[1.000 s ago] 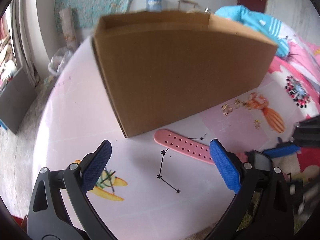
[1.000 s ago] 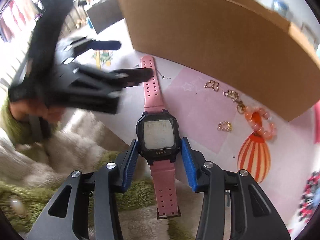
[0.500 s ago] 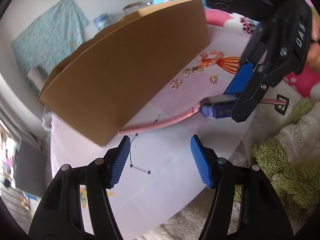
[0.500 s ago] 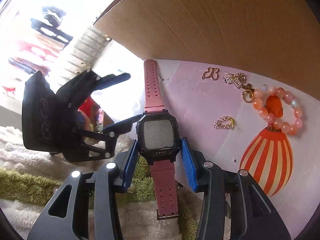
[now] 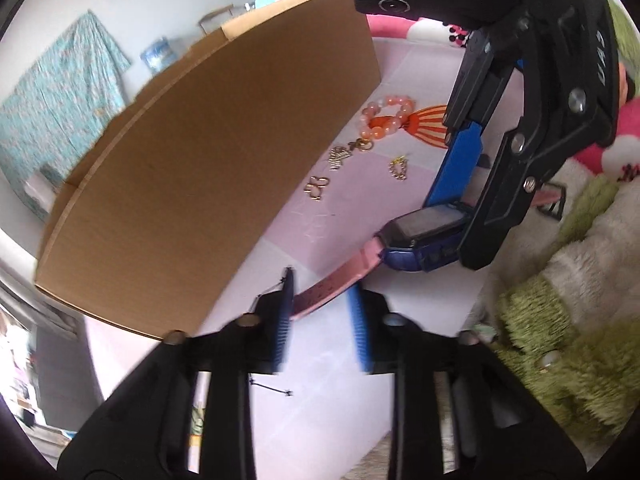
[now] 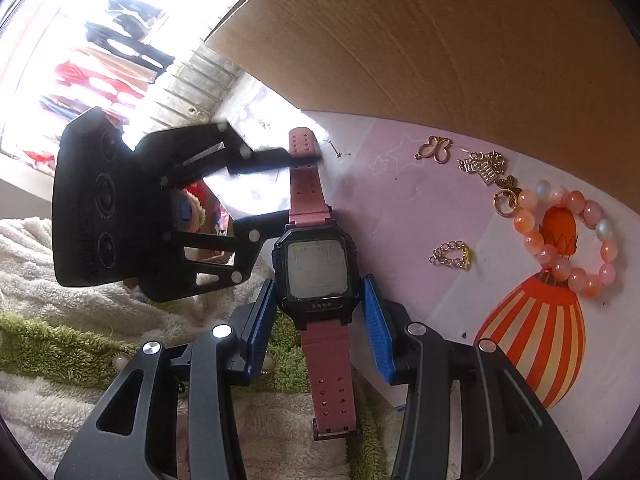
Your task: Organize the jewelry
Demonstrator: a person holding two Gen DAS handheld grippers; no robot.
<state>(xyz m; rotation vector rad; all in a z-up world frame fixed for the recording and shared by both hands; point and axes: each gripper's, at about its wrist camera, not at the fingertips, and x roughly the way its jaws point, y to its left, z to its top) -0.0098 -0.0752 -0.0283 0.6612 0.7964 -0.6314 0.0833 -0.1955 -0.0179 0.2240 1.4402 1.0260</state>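
The right tongs (image 6: 319, 322) hold the pink watch (image 6: 316, 262) by the two sides of its dark case, closed just enough to pinch it, with the face up so it cannot twist. The buckle end hangs past the tabletop (image 6: 404, 204) edge, over a fluffy green and white blanket (image 6: 60, 344). The left tongs (image 5: 320, 312) are partly closed around the far strap (image 5: 328, 286), one blue pad on each side; I cannot tell if they are pinching it yet. Holding both ends probably keeps the floppy band straight for lifting. The big cardboard box (image 5: 208, 168) stands close behind, so there is little room that way. A bead bracelet (image 6: 568, 236), a small gold chain (image 6: 452, 254) and gold charms (image 6: 434, 149) lie near the watch on the right, so a sideways move could knock them.
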